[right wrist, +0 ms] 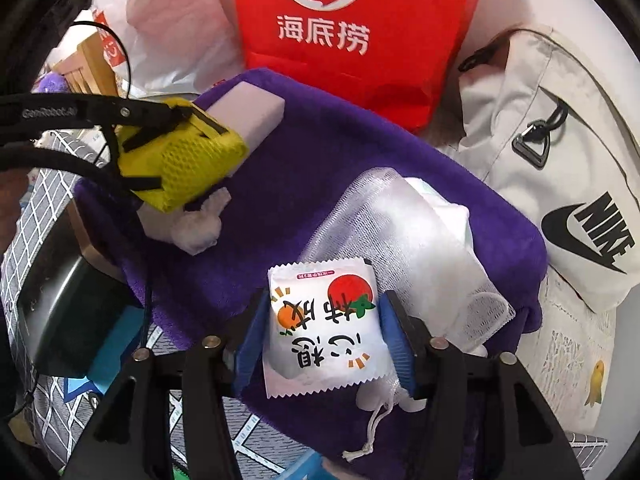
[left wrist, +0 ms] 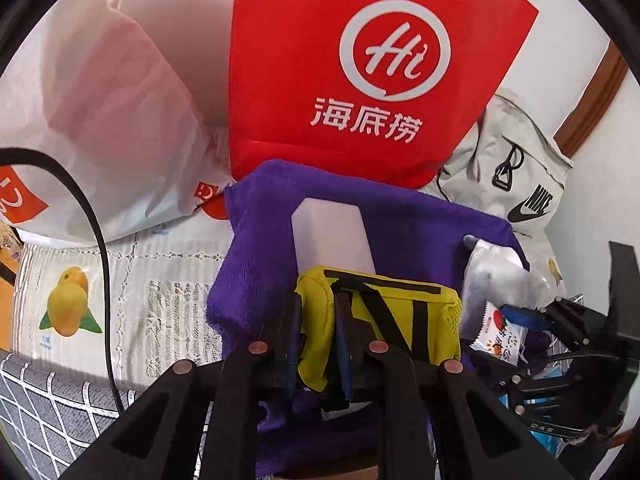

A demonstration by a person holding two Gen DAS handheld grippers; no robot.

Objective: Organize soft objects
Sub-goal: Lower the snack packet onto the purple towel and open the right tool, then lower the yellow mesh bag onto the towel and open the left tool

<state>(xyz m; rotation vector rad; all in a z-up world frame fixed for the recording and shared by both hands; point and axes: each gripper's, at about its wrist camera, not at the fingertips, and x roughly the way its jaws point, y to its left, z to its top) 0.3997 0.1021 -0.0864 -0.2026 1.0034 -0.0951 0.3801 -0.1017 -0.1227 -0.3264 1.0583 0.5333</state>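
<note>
Clamped tight in the left tool (left wrist: 318, 354) is a yellow mesh pouch (left wrist: 384, 320), held above a purple towel (left wrist: 420, 232), its long axis running across the view. A white block (left wrist: 332, 232) is seen beyond it, pointing away. The right tool (right wrist: 324, 332) is parted around a white snack packet (right wrist: 324, 320) (print upside down), pads beside its edges, over a mesh bag (right wrist: 400, 224). Behind stand a red bag (left wrist: 360, 80) and a Nike bag (right wrist: 560, 200); only the left view shows the mango-print cloth (left wrist: 68, 308).

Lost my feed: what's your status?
Left tool shut on yellow mesh pouch. Right tool open around snack packet. Both over purple towel. Nothing blocking.
</note>
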